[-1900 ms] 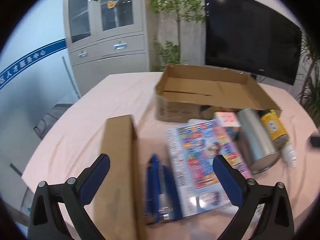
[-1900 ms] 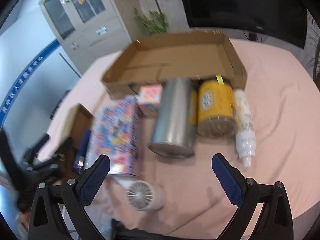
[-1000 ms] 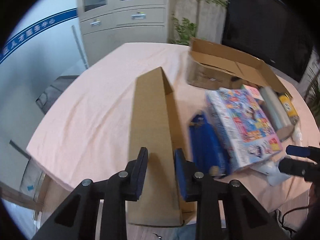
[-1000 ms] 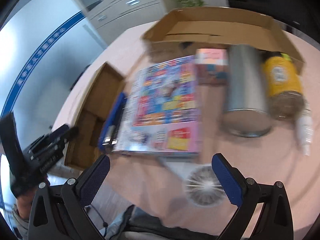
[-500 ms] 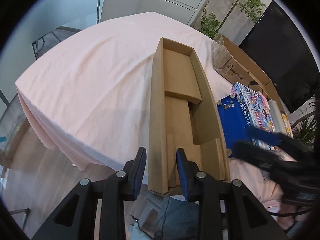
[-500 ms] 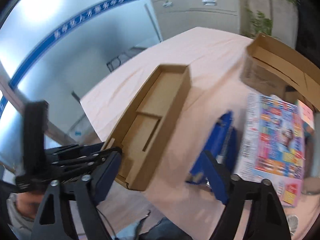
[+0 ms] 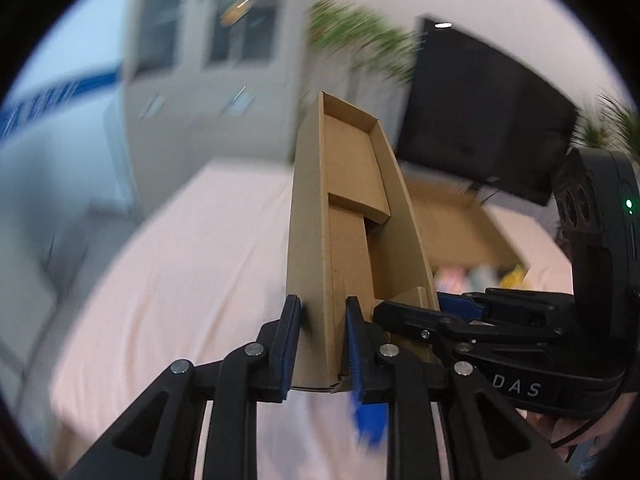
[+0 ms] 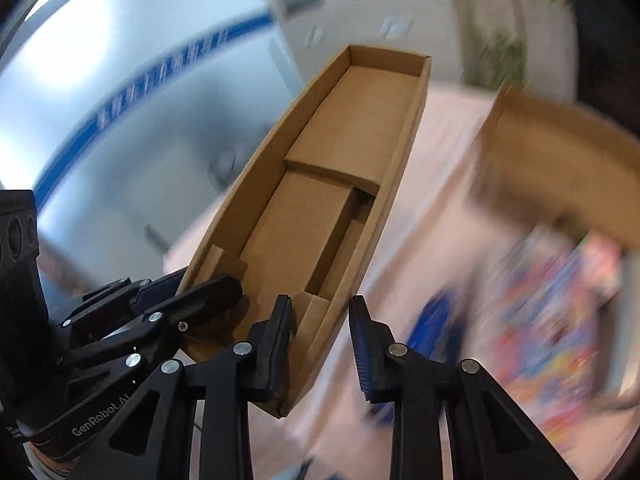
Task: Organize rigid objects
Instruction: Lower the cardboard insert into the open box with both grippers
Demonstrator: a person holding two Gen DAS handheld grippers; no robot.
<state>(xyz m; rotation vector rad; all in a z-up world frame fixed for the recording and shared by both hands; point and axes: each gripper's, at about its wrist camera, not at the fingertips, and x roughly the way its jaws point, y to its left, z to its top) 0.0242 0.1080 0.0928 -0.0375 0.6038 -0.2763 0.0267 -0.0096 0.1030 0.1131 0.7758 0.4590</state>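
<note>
Grippers share one load: the left gripper [image 7: 320, 344] is clamped on the near left wall of the long cardboard tray [image 7: 348, 184], the right gripper [image 8: 320, 344] on its right wall, apparently keeping it level above the pink counter [image 7: 180, 280], clear of the clutter.

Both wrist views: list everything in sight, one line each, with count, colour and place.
narrow box: 1, brown cardboard, open-topped, held up between both grippers
large box: 1, brown, open, on table behind
tablecloth: 1, pink, covering table
colourful flat box: 1, blurred, on table
blue object: 1, blurred, beside it
screen: 1, black, background
cabinet: 1, grey, background
left gripper: black, clamps left wall
right gripper: black, clamps right wall
</note>
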